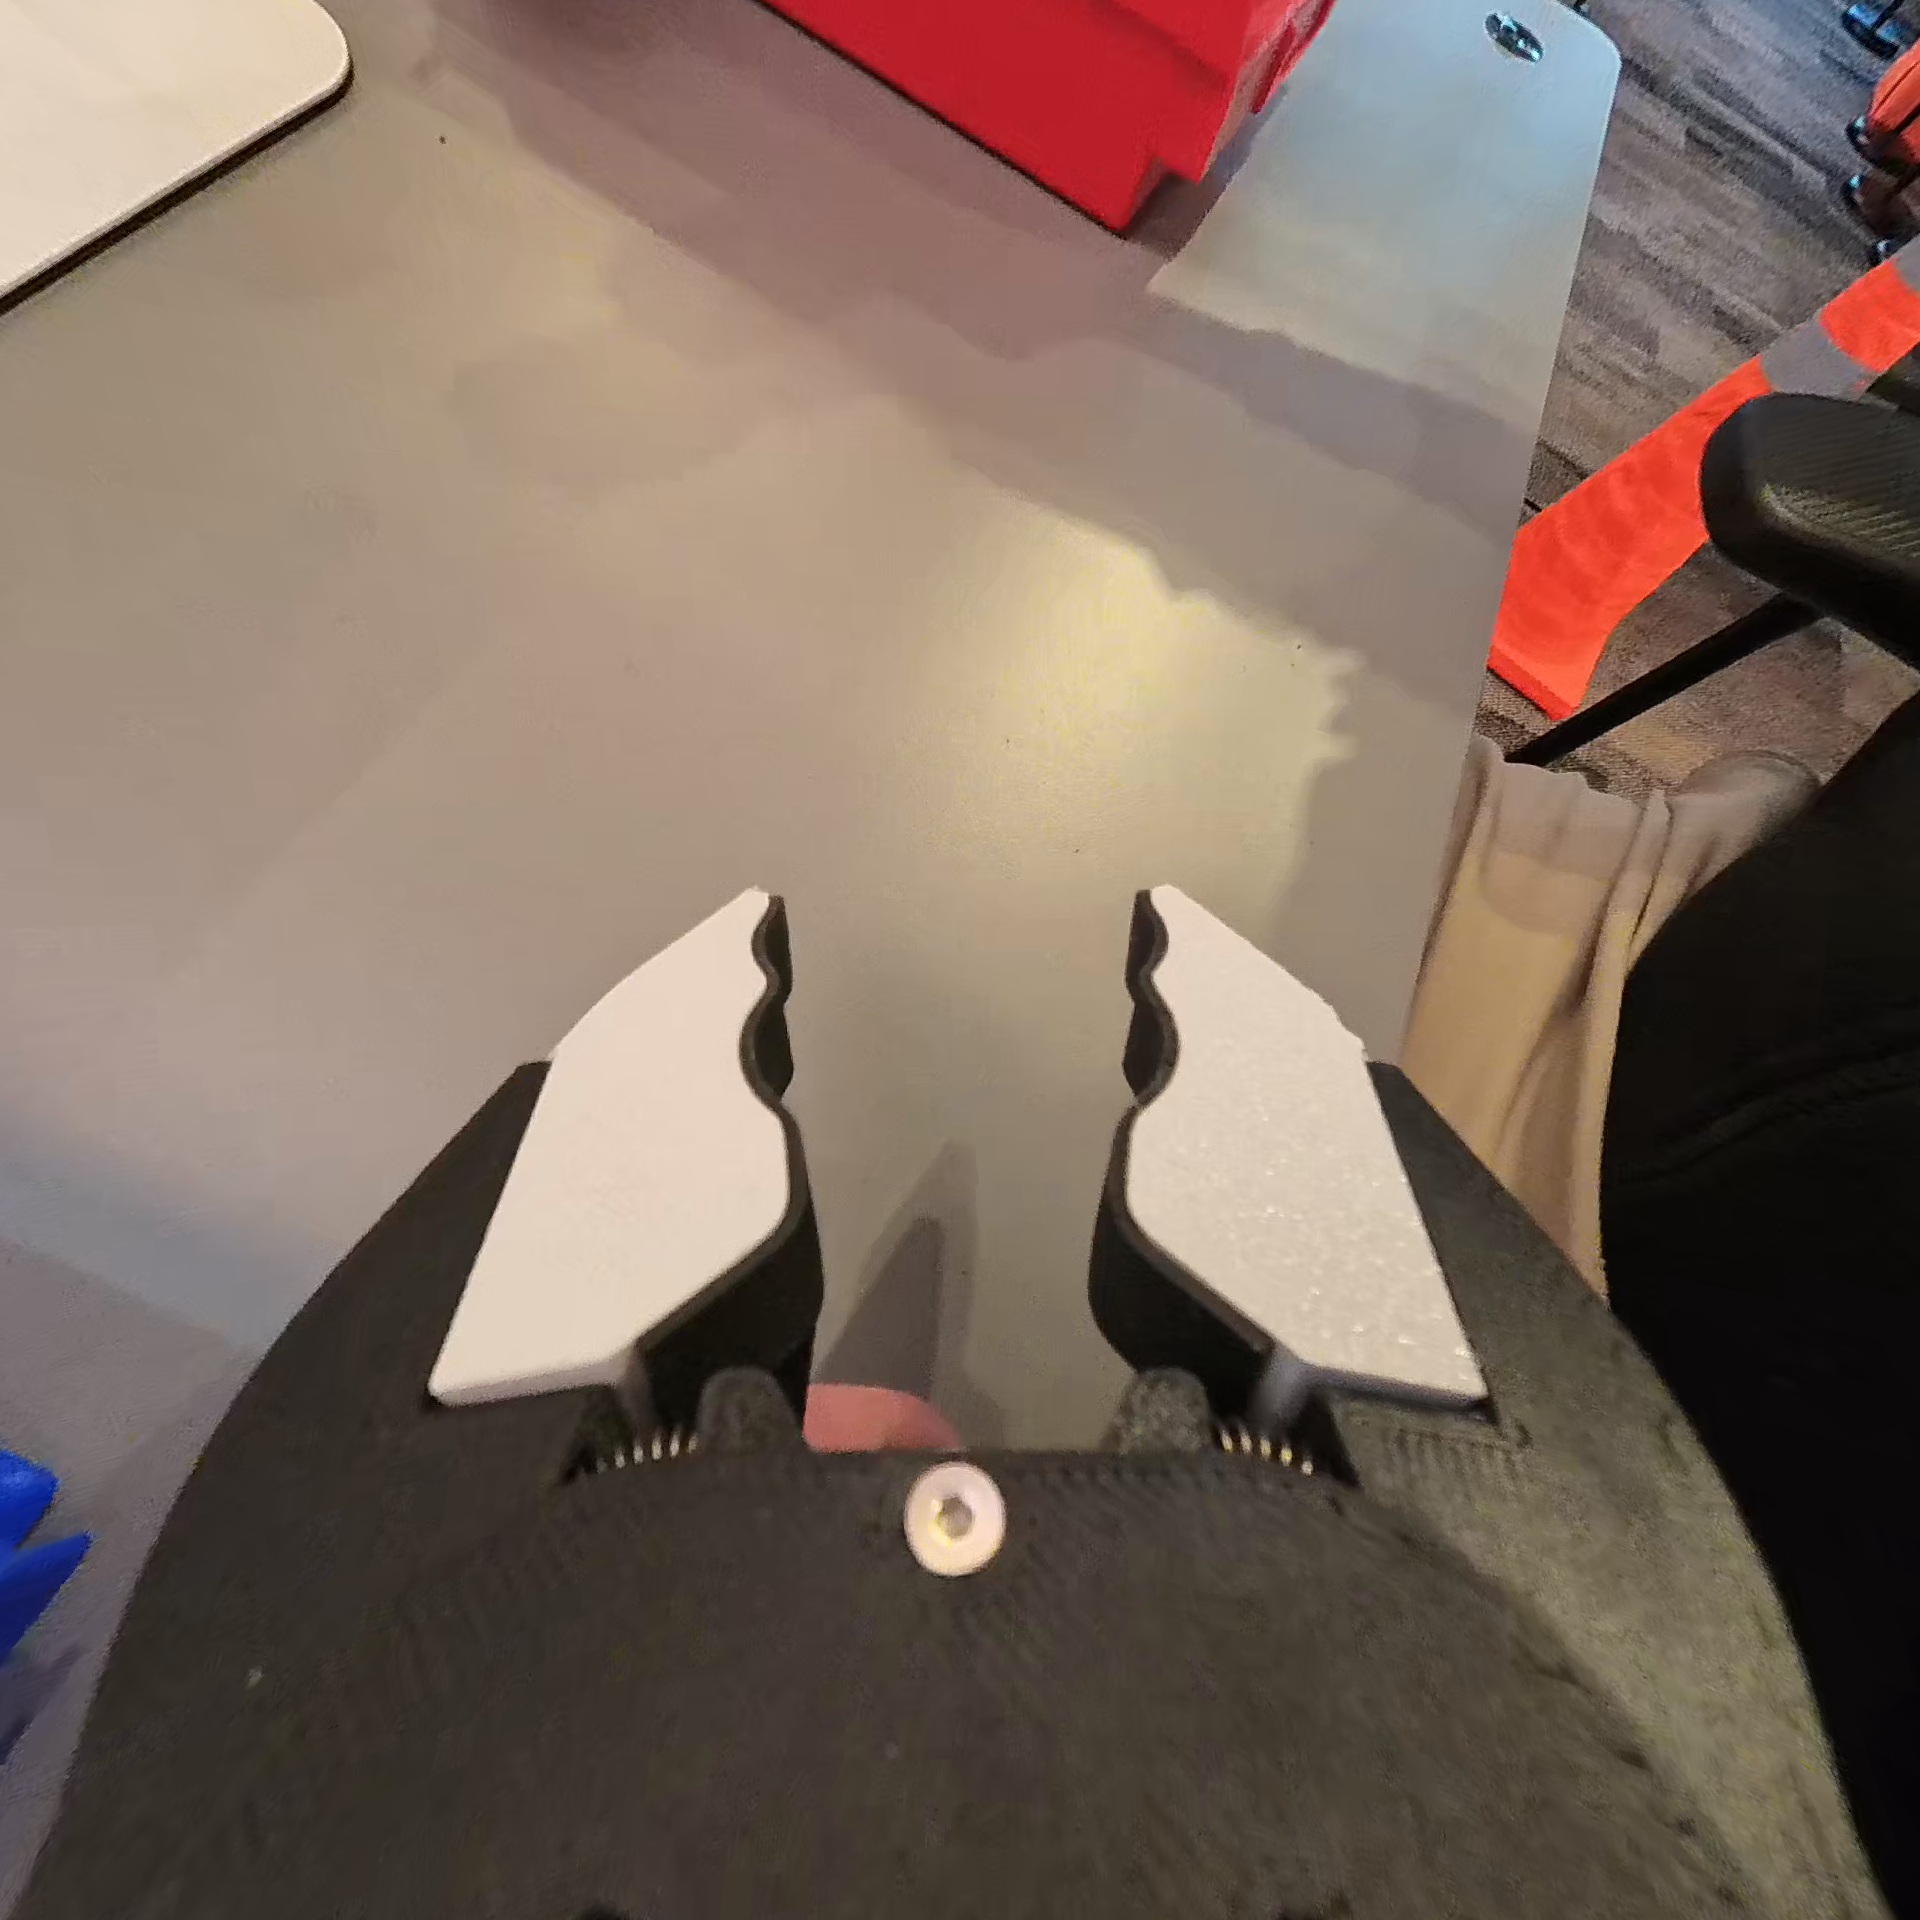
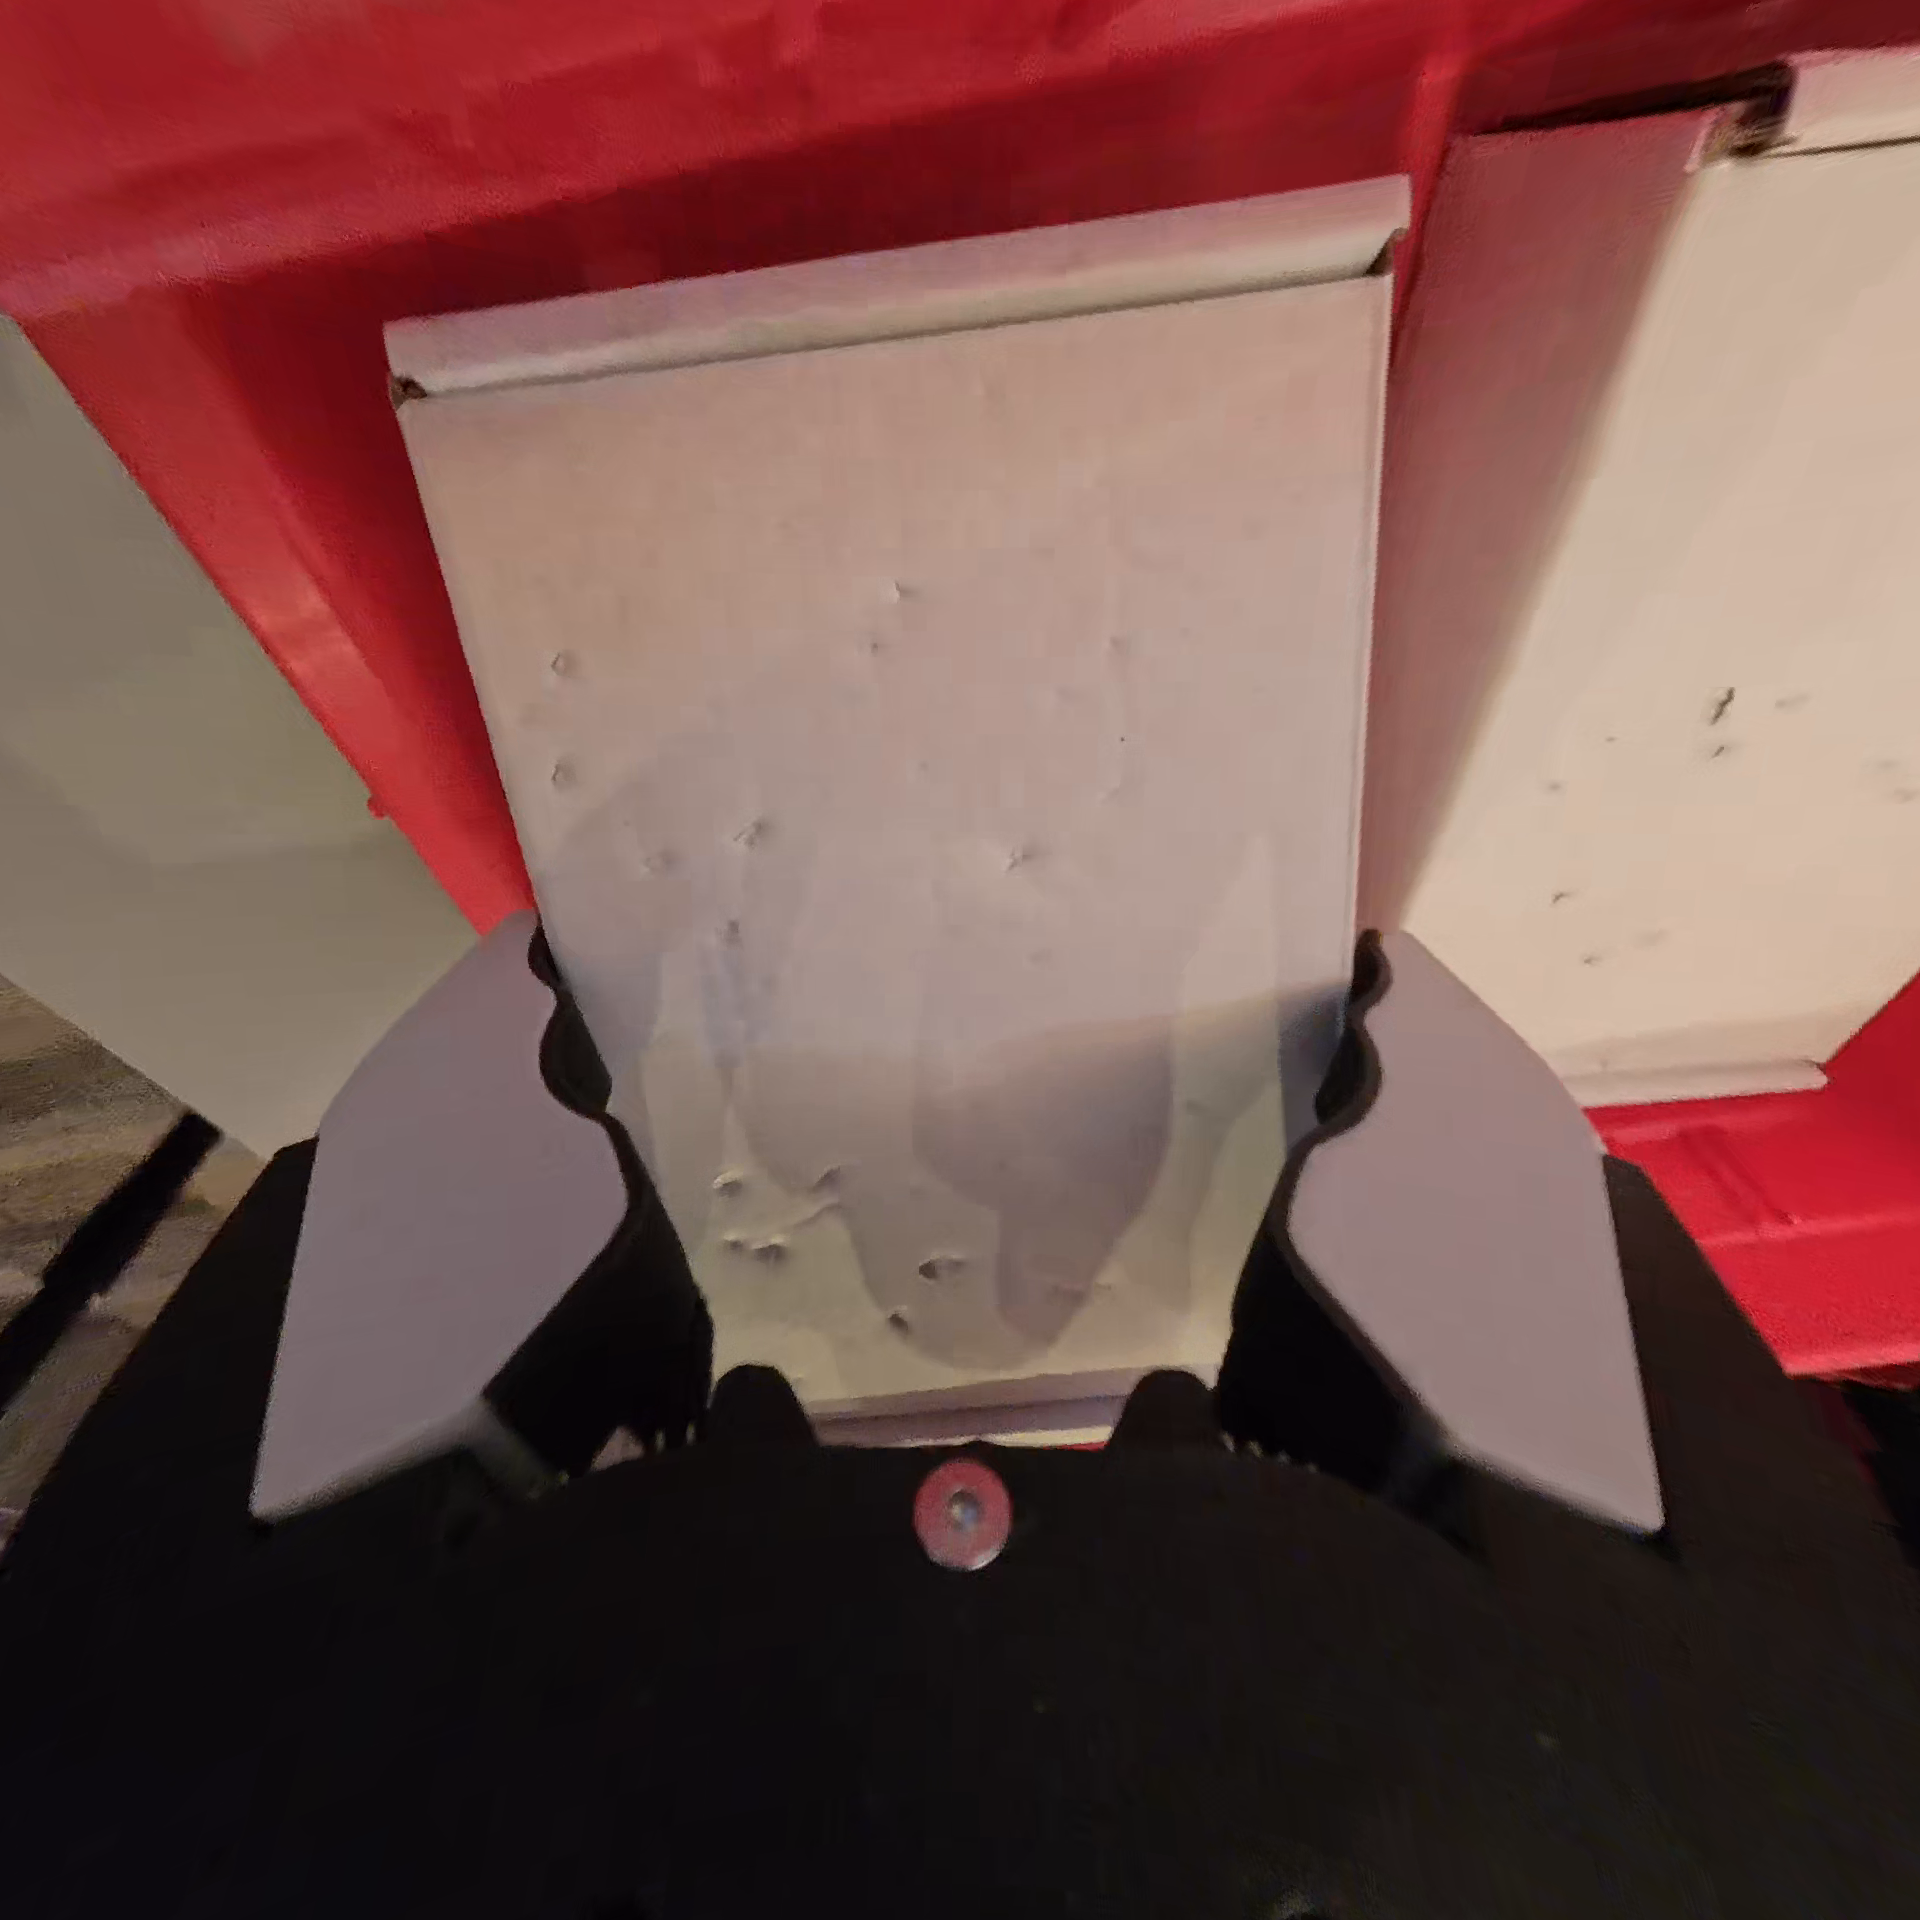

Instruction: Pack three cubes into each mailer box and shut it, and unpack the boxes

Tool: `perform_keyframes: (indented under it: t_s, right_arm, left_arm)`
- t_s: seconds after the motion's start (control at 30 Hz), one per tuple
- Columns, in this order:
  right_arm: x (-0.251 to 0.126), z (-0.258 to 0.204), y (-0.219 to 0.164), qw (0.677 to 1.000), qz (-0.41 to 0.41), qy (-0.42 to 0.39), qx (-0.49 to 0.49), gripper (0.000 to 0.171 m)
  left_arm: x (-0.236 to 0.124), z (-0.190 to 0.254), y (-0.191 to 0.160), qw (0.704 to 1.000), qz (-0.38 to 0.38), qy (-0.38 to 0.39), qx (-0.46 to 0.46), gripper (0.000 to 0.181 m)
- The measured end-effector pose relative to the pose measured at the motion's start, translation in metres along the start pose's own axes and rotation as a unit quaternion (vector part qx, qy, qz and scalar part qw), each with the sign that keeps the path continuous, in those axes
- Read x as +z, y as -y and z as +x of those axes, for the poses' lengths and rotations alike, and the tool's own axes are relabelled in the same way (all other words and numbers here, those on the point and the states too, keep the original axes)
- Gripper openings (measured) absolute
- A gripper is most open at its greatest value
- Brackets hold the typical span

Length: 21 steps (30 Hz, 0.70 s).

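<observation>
In the right wrist view my right gripper [image 2: 951, 956] has its two fingers against the left and right sides of a closed white mailer box [image 2: 894, 644]. The box top is dented and lies between the fingers right down to the gripper base. The box sits in a red bin [image 2: 727, 125]. A second white mailer box [image 2: 1662, 623] stands just to its right. In the left wrist view my left gripper [image 1: 956, 914] is open and empty over the bare grey table [image 1: 623, 623]. No cubes can be clearly made out in either view.
The red bin [image 1: 1039, 94] stands at the far end of the table. A white board [image 1: 125, 114] lies at the far left, and a blue object [image 1: 26, 1538] at the near left edge. A black chair armrest [image 1: 1829, 499] and an orange object [image 1: 1621, 561] are beyond the table's right edge. A pale surface [image 2: 135, 675] lies left of the held box. The tips of one gripper are about 40 cm away from the tips of the other.
</observation>
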State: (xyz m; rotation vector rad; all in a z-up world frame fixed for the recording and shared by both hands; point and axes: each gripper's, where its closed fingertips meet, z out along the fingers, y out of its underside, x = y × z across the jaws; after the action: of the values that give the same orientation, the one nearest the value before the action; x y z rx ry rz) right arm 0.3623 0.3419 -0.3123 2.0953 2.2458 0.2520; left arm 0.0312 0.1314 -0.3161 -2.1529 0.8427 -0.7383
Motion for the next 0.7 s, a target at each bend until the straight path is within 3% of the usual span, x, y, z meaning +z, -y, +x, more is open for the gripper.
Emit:
perform_keyframes:
  t_s: [0.17, 0.37, 0.53, 0.57, 0.63, 0.7]
  right_arm:
    - [-0.009, -0.001, 0.0, 1.0, 0.011, 0.003, 0.017, 0.138]
    - [-0.049, 0.004, -0.013, 0.992, 0.076, -0.033, 0.099, 0.139]
    - [-0.073, 0.015, -0.052, 0.955, 0.137, -0.069, 0.255, 0.117]
    - [-0.071, 0.014, -0.061, 0.945, 0.142, -0.067, 0.286, 0.116]
    - [-0.067, 0.017, -0.084, 0.923, 0.144, -0.084, 0.348, 0.087]
    - [-0.061, 0.011, -0.088, 0.899, 0.187, -0.061, 0.392, 0.077]
  left_arm:
    - [-0.009, 0.002, 0.013, 0.999, 0.022, 0.006, 0.026, 0.063]
    - [-0.056, -0.019, 0.052, 0.992, 0.098, 0.073, 0.043, 0.065]
    - [-0.125, -0.08, 0.062, 0.967, 0.123, 0.223, 0.027, 0.079]
    - [-0.144, -0.097, 0.06, 0.955, 0.13, 0.266, 0.014, 0.084]
    - [-0.189, -0.139, 0.045, 0.92, 0.115, 0.373, -0.017, 0.098]
    - [-0.232, -0.174, 0.023, 0.885, 0.094, 0.455, -0.034, 0.103]
